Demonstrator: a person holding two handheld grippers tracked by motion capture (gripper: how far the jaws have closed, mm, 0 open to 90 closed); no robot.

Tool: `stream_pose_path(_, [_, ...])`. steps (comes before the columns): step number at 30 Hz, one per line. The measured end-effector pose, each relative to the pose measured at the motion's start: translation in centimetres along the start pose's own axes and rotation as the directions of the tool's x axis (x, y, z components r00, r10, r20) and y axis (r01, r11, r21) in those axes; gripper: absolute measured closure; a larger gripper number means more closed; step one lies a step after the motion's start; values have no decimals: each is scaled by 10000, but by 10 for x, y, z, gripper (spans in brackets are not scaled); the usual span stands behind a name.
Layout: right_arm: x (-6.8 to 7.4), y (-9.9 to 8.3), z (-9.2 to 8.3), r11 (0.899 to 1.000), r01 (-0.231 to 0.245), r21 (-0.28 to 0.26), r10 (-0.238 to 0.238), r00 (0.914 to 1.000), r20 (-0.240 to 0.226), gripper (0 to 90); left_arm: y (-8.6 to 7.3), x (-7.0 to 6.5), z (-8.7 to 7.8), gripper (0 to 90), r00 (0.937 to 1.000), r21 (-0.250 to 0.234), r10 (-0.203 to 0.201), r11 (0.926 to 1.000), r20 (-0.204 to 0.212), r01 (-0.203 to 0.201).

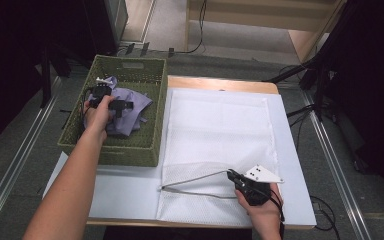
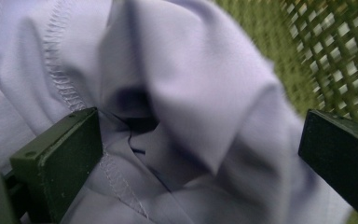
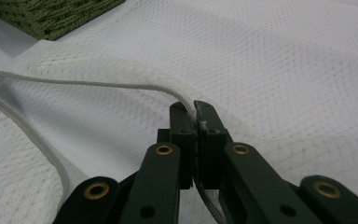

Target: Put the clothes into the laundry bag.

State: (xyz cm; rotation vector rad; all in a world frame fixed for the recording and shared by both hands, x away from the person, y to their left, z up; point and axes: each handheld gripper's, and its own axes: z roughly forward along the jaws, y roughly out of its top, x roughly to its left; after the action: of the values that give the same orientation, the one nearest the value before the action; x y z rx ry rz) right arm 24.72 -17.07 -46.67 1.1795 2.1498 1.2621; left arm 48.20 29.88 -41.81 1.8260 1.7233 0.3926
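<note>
A lilac cloth [image 1: 130,117] lies crumpled in a green woven basket [image 1: 110,150] at the table's left. My left gripper [image 1: 122,105] is down in the basket on the cloth. In the left gripper view its jaws stand wide open around a raised fold of the cloth [image 2: 191,70], with the basket wall [image 2: 335,51] behind. A white mesh bag [image 1: 220,125] lies flat across the table's middle. Near the front edge my right gripper [image 1: 230,173] is shut on the bag's corded rim [image 3: 121,86] and holds the mouth lifted open toward the left.
The basket and bag rest on a white board [image 1: 125,190] over a wooden tabletop [image 1: 220,82]. A corner of the basket [image 3: 51,14] shows beyond the bag's mouth. Dark stands and cables [image 1: 305,75] flank the table on the grey floor.
</note>
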Motion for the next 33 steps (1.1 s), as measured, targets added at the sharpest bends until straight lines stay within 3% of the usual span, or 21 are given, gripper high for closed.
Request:
stream_pose_path(2, [0, 0, 0, 10000, 22, 7, -22, 10000, -4, 884, -2, 1, 4, 0, 9997, 406, -68, 9991, -242, 77])
stream_pose_path(5, [0, 0, 0, 10000, 29, 9, -29, 10000, -4, 884, -5, 5, 10, 0, 9967, 982, -652, 9927, -492, 698])
stream_pose_path(6, [0, 0, 0, 10000, 39, 19, -39, 10000, 2, 884, -5, 5, 11, 0, 9958, 1037, -667, 9919, -633, 731])
stream_pose_path(10, [0, -1, 1, 10000, 36, 45, -36, 10000, -2, 884, -6, 2, 16, 0, 9913, 1175, -417, 9915, -1251, 565])
stream_pose_path(15, [0, -1, 0, 10000, 35, 49, -35, 10000, 4, 884, -7, 1, 16, 0, 9903, 1120, -471, 9918, -1304, 619])
stream_pose_path(19, [0, -1, 1, 10000, 39, 62, -39, 10000, -20, 884, -8, -1, 17, 13, 9895, 1245, -40, 9920, -1444, 222])
stream_pose_path(21, [0, -1, 1, 10000, 37, 67, -36, 10000, -39, 884, -8, -2, 16, 70, 9866, 1336, 134, 9910, -1626, 86])
stream_pose_path(26, [1, 0, 1, 9999, 62, 88, -62, 10000, -39, 885, -7, -4, 11, 255, 9787, 1448, 1019, 9865, -1782, -764])
stream_pose_path(27, [1, 0, 1, 9999, 52, 87, -52, 10000, -52, 885, -6, -3, 7, 423, 9888, 1284, 749, 9900, -1289, -582])
stream_pose_path(28, [0, 0, 1, 10000, 47, 79, -47, 10000, -78, 886, -6, -3, 7, 616, 9959, 1123, 167, 9937, -891, -66])
stream_pose_path(31, [0, 0, 1, 10000, 21, 96, -20, 10000, -75, 886, -5, -4, 7, 701, 9966, 1074, 221, 9941, -798, -135])
stream_pose_path(33, [0, 0, 1, 10000, 25, 88, -25, 10000, -71, 887, -5, -7, 7, 748, 9993, 1038, 346, 9940, -113, -332])
